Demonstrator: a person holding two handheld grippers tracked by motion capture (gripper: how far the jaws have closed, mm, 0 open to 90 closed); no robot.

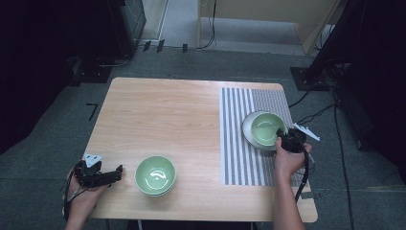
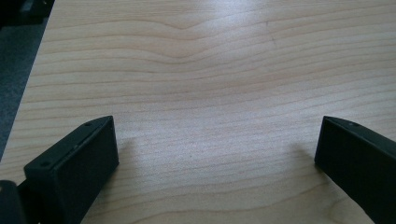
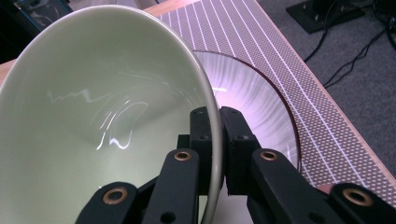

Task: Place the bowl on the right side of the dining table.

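Green bowl (image 3: 93, 121) rim clamped by right hand-held gripper (image 3: 215, 140) over white plate (image 3: 261, 107) at desk's right edge; not stacked yet. Left hand-held gripper (image 2: 217, 154) apart, idle.

Bowl (image 1: 267, 128) in plate (image 1: 249, 132) on mat (image 1: 239, 143), table's (image 1: 163, 105) right; stacked bowls (image 1: 155, 175) front-left.
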